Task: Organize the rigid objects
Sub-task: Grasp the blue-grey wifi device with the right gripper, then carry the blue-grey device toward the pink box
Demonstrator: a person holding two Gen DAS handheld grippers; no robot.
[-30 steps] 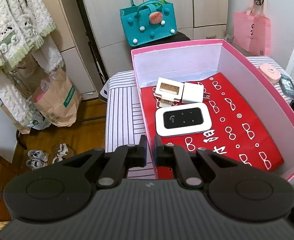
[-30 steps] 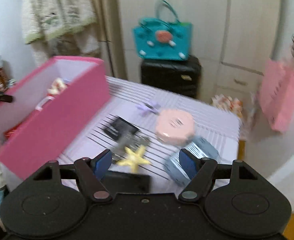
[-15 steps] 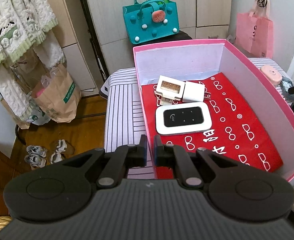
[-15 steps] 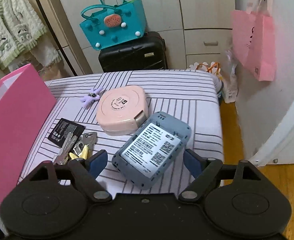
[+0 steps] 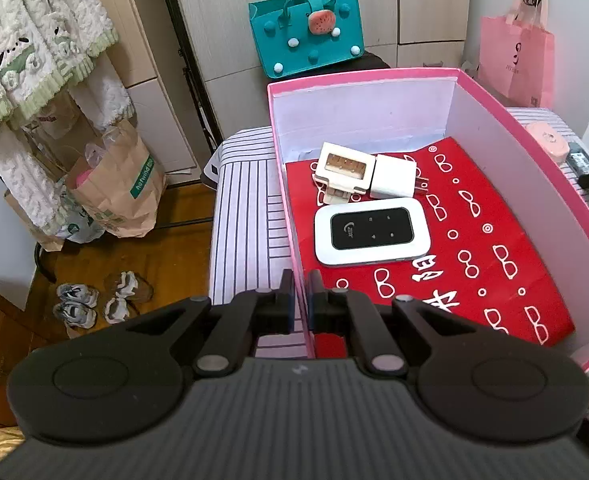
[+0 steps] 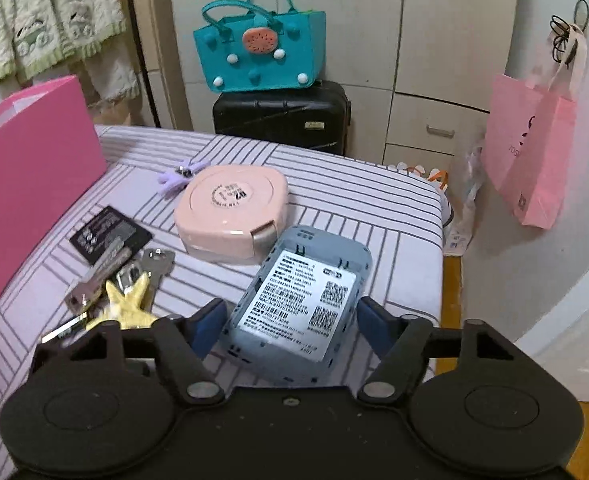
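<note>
**Ana:** Grey-blue device (image 6: 294,304), label side up, lies on the striped tabletop (image 6: 374,200) between the fingers of the right gripper (image 6: 290,320). What could go wrong from here?

**Ben:** It sits skewed to the gripper's line, so one pad probably meets a corner first. That could spin the case or push it against the pink round case (image 6: 230,212) just behind it. The jaws are closing with the device between them, though neither blue pad looks pressed on it yet. A grip on the rounded edges alone might slip during the lift.

**Ana:** And the keys?

**Ben:** The key bunch with the yellow starfish (image 6: 122,300) lies just beside the left finger; a sideways drift might snag it.

**Ana:** What about the other hand?

**Ben:** The left gripper (image 5: 301,300) is clamped on the near wall of the pink box (image 5: 534,152), jaws pinched tight on the thin card. Inside, a white pocket router (image 5: 370,232) and a white charger (image 5: 394,178) rest on red paper.
</note>
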